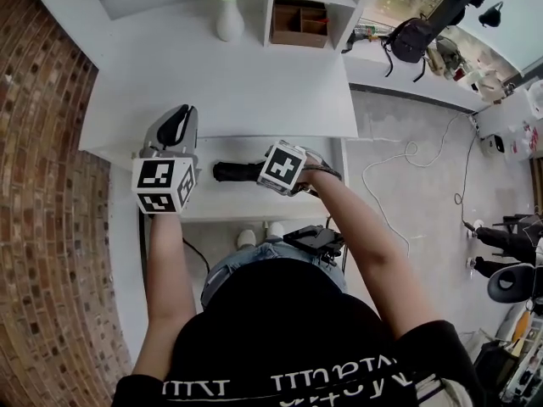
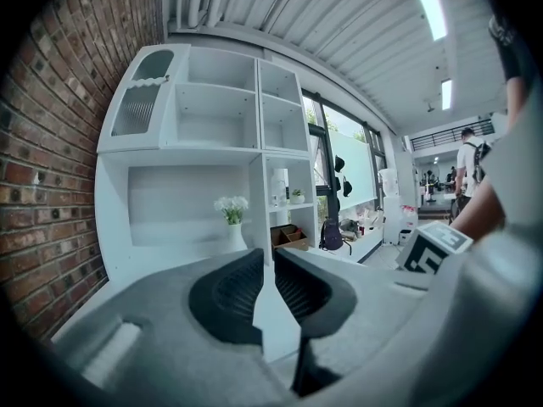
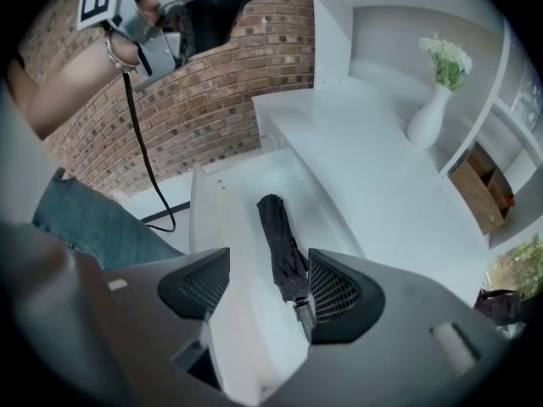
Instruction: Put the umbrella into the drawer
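Observation:
A folded black umbrella (image 1: 236, 171) lies lengthwise in the open white drawer (image 1: 221, 200) under the desk's front edge. In the right gripper view the umbrella (image 3: 280, 244) rests on the drawer floor (image 3: 242, 227), its silver handle end near the right pad. My right gripper (image 3: 270, 282) hangs above it, pointing steeply down, open, with nothing held. In the head view its marker cube (image 1: 282, 166) covers the umbrella's right end. My left gripper (image 1: 176, 125) hovers over the desk's left front corner, pointing roughly level towards the shelves, its jaws (image 2: 265, 265) drawn together on nothing.
The white desk top (image 1: 229, 83) carries a white vase of flowers (image 1: 227, 11) at the back. A brown wooden box (image 1: 299, 22) sits in the shelf unit. A brick wall (image 1: 42, 185) stands to the left. Cables (image 1: 399, 185) trail over the floor at right.

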Demonstrator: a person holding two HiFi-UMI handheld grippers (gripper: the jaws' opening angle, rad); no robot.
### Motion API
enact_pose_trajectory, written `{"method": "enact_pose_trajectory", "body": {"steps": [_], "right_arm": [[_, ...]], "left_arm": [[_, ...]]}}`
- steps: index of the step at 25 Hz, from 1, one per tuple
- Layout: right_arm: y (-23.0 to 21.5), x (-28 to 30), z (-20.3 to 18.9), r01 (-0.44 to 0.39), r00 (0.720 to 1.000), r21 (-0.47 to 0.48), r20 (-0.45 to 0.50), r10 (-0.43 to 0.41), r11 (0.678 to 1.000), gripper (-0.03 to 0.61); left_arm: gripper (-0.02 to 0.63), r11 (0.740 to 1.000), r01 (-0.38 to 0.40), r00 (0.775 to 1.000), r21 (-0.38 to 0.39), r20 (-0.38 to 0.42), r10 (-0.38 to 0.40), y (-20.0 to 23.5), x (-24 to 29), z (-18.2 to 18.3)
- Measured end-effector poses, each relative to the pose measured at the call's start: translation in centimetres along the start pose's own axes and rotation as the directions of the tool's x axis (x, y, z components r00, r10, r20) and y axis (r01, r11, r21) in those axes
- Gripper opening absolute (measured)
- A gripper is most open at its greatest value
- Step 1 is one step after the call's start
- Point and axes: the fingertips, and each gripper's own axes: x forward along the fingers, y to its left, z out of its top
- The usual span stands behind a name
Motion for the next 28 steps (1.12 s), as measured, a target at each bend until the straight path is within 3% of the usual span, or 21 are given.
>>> {"method": "enact_pose_trajectory", "body": {"steps": [4,8,12,15,22,24,26,28], "right_arm": [[0.7,-2.6,1.2,-0.014,0.996,0.030,0.092,0.011,0.999,0.295],[-0.7,-5.8,1.7,0.082,0.983,0.047,0.162,-0.089,0.995,0.274],[-2.0,-9.6,2.2,0.153,0.948,0.123,0.263,-0.180,0.981,0.233],[-3.2,-13.1,3.1,0.217,0.894,0.192,0.354,-0.273,0.957,0.193],[-4.6,-20.0,3.9,0.300,0.732,0.360,0.507,-0.455,0.883,0.090],[-4.9,-21.1,3.8,0.314,0.694,0.394,0.526,-0.492,0.864,0.073],[-5.1,-22.2,3.8,0.329,0.651,0.427,0.544,-0.530,0.843,0.011],[-5.2,-23.4,3.9,0.342,0.604,0.449,0.568,-0.559,0.825,0.011]], "left_arm": [[0.040,1.000,0.004,1.000,0.014,0.022,-0.004,-0.1,0.3,0.8],[0.069,0.999,-0.006,0.999,0.045,0.048,0.004,-0.1,0.6,1.8],[0.071,0.997,0.004,0.997,0.074,0.071,-0.010,-0.6,0.8,3.1],[0.070,0.996,0.017,0.995,0.086,0.096,-0.025,-0.9,0.7,4.2],[0.049,0.997,0.037,0.991,0.069,0.123,-0.045,-1.4,0.6,5.4],[0.028,0.997,0.011,0.990,0.077,0.140,-0.022,-1.1,0.4,5.8],[0.015,0.996,-0.026,0.988,0.084,0.154,0.013,-0.7,0.1,6.1],[0.005,0.995,-0.051,0.985,0.088,0.166,0.035,-0.4,-0.2,6.4]]}}
